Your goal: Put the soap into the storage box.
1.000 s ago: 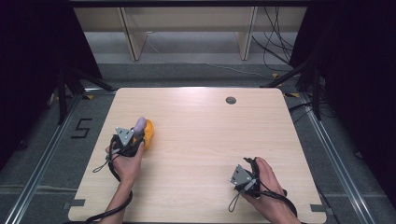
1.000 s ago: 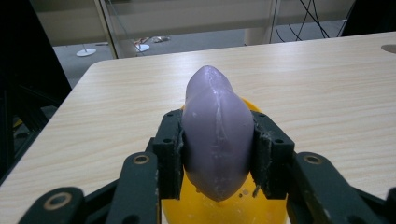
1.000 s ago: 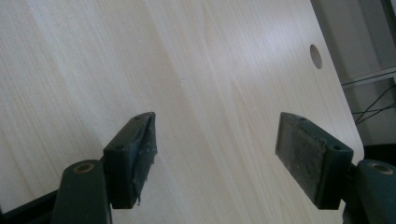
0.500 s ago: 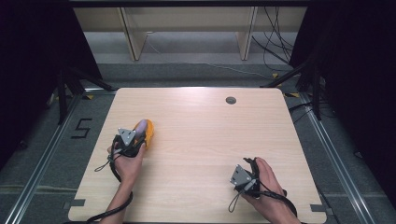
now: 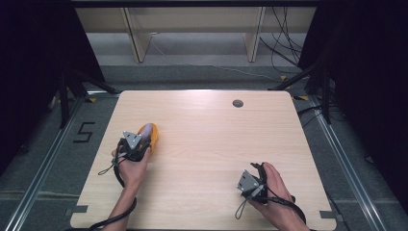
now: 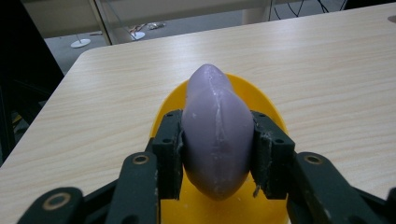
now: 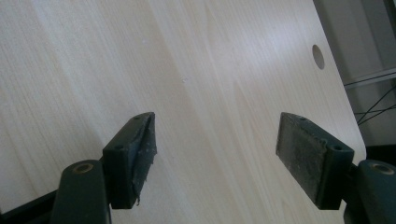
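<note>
Pale wood-grain surface carries a round yellow plastic dish near its left edge. Over the dish, the left tool grips a smooth, elongated lilac object by its sides, both pads pressed against it, its pointed end aimed away from the hand. Near the front right corner, the right tool sits low over bare wood, its jaws spread wide with nothing between them. A small round hole lies near the far edge.

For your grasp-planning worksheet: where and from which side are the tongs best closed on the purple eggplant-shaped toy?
Across its fat middle, from the person's side along its length. The purple toy tapers toward its far tip, and the left tongs grip its flanks there, over the yellow dish.
</note>
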`<state>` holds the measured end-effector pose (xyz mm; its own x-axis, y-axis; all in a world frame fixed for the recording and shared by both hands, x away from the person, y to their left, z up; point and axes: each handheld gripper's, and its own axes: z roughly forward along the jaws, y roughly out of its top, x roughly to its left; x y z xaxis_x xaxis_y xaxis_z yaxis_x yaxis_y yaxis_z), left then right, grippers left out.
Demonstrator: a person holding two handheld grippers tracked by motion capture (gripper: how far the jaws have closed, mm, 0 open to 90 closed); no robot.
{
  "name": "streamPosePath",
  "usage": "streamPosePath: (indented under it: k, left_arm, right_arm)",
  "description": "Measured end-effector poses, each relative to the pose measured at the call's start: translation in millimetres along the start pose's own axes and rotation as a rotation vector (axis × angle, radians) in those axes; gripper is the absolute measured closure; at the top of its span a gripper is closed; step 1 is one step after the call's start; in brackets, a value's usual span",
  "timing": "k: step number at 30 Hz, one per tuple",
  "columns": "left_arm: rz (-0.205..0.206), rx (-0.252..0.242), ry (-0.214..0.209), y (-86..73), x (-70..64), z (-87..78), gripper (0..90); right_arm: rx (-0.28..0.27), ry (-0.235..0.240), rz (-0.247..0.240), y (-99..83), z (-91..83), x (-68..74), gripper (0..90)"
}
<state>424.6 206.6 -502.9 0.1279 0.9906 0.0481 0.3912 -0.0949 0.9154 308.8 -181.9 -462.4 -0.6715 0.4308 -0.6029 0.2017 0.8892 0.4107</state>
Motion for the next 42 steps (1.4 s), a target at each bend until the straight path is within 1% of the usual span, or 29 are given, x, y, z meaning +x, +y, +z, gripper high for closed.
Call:
streamPosePath:
  k: [2,3,5,6,7,10,15,16,17,18,19,20,25,34,35,36,38,40,41,42]
  left_arm:
    - [-0.002,0.01,-0.001,1.3,0.4,0.0,58.4]
    - [0.0,0.02,-0.002,2.2,0.3,0.0,58.3]
    - [-0.001,0.026,-0.001,2.4,0.1,0.0,58.3]
    - [0.005,0.029,0.002,2.6,-0.2,0.1,58.3]
    - [0.011,0.048,0.0,3.0,-0.1,0.4,58.3]
    - [-0.002,0.056,0.0,3.3,-0.4,1.1,58.2]
    - [-0.005,0.086,-0.006,4.4,1.1,2.1,58.2]
    - [-0.005,0.093,-0.005,4.4,1.4,2.3,58.2]
    - [-0.011,0.098,-0.008,3.8,1.5,3.0,58.2]
    - [-0.008,0.105,-0.009,3.7,2.0,3.3,58.2]
    - [-0.011,0.109,-0.004,3.5,1.6,3.6,58.2]
    - [-0.015,0.111,-0.007,3.1,1.7,4.2,58.1]
    - [-0.022,0.131,-0.009,3.9,2.5,4.9,58.1]
    - [-0.014,0.133,-0.007,5.5,3.0,5.2,55.9]
    - [-0.015,0.129,-0.007,5.6,3.1,5.2,55.3]
    - [-0.013,0.129,-0.01,5.9,3.3,5.0,54.7]
    - [-0.012,0.127,-0.01,6.2,3.4,4.8,53.5]
    - [-0.013,0.122,-0.012,6.6,3.8,4.4,53.0]
    - [-0.017,0.118,-0.018,7.0,4.0,3.7,51.8]
    - [-0.017,0.116,-0.019,7.2,3.7,3.2,51.0]
  right_arm:
    - [-0.007,-0.001,-0.021,0.3,-0.1,-1.1,29.5]
    - [-0.008,-0.003,-0.012,0.4,-0.5,-0.7,29.5]
    - [-0.007,-0.001,-0.01,0.4,-0.6,-0.4,29.5]
    - [-0.007,-0.001,-0.01,0.4,-0.6,-0.4,29.5]
    - [-0.008,-0.002,-0.013,0.5,-0.5,-0.6,29.5]
    - [-0.009,-0.002,-0.014,0.5,-0.5,-0.6,29.5]
    - [-0.009,-0.001,-0.014,0.5,-0.4,-0.5,29.5]
    - [-0.006,-0.001,-0.002,0.4,-0.7,0.2,29.5]
    - [-0.011,-0.004,-0.016,0.7,-0.7,-0.6,29.6]
    - [-0.013,-0.004,-0.022,0.8,-0.7,-0.9,29.6]
    - [-0.013,-0.004,-0.022,0.8,-0.7,-0.9,29.6]
    - [-0.011,-0.005,-0.014,0.6,-0.9,-0.5,29.6]
    - [-0.011,-0.003,-0.015,0.6,-0.8,-0.5,29.6]
    - [-0.012,-0.001,-0.015,0.7,-0.9,-0.4,29.6]
    - [-0.01,0.002,-0.013,0.7,-1.2,-0.1,29.6]
    - [-0.006,0.002,0.0,0.5,-1.4,0.6,29.6]
    - [-0.014,0.001,-0.022,0.8,-0.9,-0.7,29.6]
    - [-0.012,-0.002,-0.015,0.7,-0.9,-0.4,29.6]
    - [-0.006,0.003,0.001,0.6,-1.4,0.6,29.6]
    - [-0.007,0.004,0.001,0.7,-1.3,0.8,29.6]
